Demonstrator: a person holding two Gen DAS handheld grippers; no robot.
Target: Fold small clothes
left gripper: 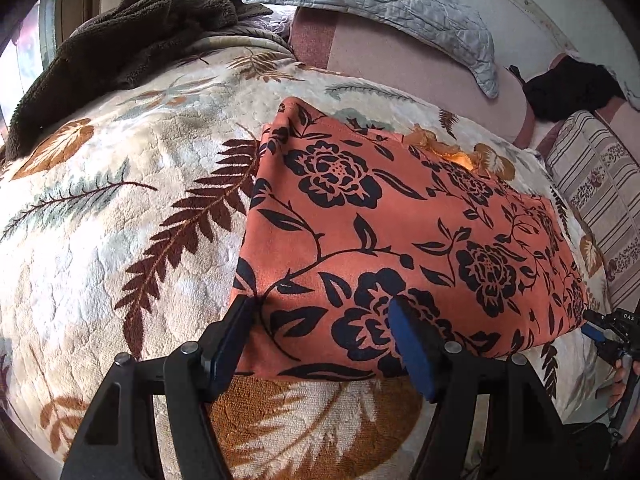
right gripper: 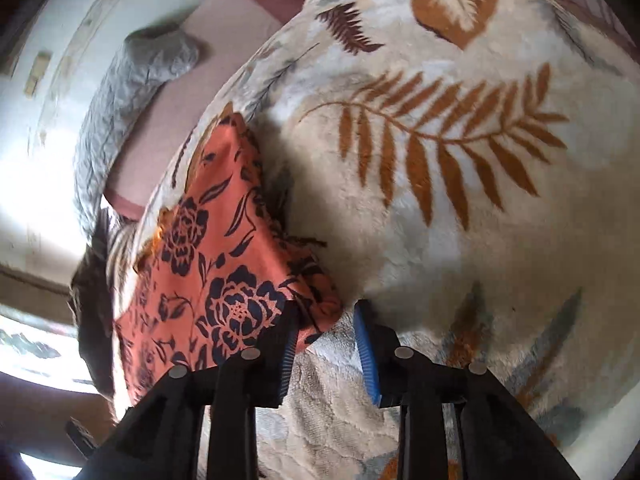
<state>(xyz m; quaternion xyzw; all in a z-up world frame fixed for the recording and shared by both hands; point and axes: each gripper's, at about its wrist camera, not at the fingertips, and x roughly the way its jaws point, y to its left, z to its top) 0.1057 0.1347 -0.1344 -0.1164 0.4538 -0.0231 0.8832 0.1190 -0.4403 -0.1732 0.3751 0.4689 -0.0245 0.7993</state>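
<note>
The orange flowered cloth (left gripper: 400,232) lies folded flat on the leaf-patterned blanket (left gripper: 120,220) of the bed, toward its pillow side. The left tongs (left gripper: 320,332) stand wide open straddling its near corner, gripping nothing; the right tongs (right gripper: 326,328) are likewise parted at the other corner, empty. I'd judge another fold is starting: both must close on those corners first.

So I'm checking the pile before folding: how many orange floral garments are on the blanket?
1. The orange floral garment lies flat on the leaf-print blanket, right in front of both grippers. More could be hidden under the dark brown throw at the far left.
</note>
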